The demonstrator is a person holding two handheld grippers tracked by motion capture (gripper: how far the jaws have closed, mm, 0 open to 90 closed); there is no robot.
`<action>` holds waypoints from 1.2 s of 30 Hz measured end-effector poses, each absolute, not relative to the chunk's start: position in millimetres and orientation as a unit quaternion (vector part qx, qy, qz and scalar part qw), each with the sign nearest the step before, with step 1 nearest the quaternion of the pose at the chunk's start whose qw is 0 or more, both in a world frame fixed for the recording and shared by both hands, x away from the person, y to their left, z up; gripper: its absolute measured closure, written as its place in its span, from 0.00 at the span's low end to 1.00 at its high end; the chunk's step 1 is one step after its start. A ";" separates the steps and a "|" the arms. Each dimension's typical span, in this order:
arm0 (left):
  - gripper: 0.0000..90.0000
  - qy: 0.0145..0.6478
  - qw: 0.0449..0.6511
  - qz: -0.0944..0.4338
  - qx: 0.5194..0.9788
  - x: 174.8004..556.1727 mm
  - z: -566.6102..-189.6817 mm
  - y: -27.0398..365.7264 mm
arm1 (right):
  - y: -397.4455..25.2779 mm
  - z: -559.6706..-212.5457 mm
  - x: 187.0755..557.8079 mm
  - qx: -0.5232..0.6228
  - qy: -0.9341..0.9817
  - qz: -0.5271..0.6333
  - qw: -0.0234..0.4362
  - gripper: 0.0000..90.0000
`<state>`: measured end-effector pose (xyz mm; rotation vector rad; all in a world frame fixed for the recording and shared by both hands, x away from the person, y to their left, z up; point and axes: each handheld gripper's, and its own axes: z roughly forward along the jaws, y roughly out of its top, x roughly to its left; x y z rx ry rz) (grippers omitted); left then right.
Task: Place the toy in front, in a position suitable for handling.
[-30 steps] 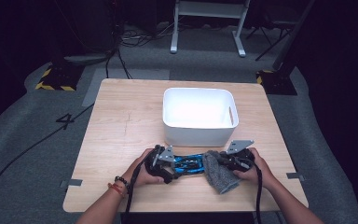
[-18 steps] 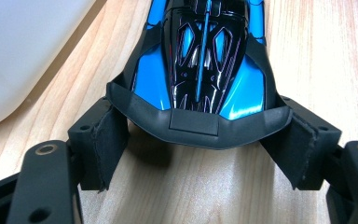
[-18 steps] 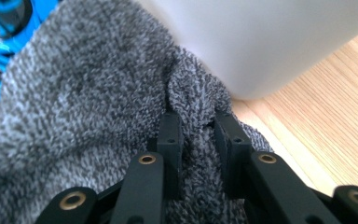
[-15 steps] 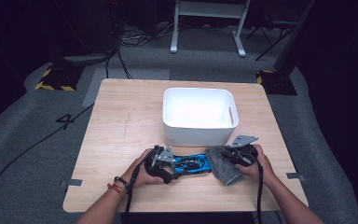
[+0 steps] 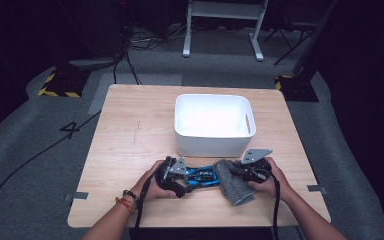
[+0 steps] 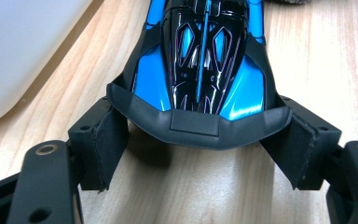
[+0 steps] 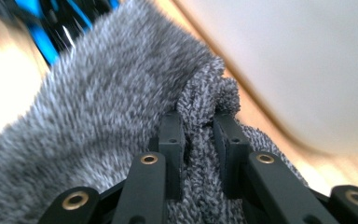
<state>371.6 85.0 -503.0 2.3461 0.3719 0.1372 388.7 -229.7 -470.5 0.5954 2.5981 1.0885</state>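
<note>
A blue and black toy car (image 5: 201, 176) lies on the wooden table (image 5: 130, 130) in front of a white bin (image 5: 212, 125). My left gripper (image 5: 186, 179) holds one end of it. In the left gripper view the car (image 6: 200, 56) has its black bumper pinched between the two pads (image 6: 103, 140) of the left gripper (image 6: 203, 125). A grey fluffy cloth (image 5: 236, 184) lies against the car's other end, with my right gripper (image 5: 236, 172) shut on it. The right gripper view shows the cloth (image 7: 98, 116) bunched between that gripper's (image 7: 199, 140) narrow jaws, with a bit of the blue car (image 7: 42, 35) behind.
The white bin is deep, with a handle slot on its right wall, and it stands just beyond both grippers. The bin wall (image 7: 298, 60) is close on the right in the right gripper view. Bare wood lies left of the bin. Both hands sit near the table's front edge.
The right gripper with the cloth shifted slightly right and then back left against the car. The left gripper and the car stayed in place.
</note>
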 end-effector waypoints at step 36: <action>0.29 0.137 0.376 0.048 0.915 371.1 -503.7 82.1 | -223.7 -473.7 375.1 0.135 0.926 0.319 0.150 0.82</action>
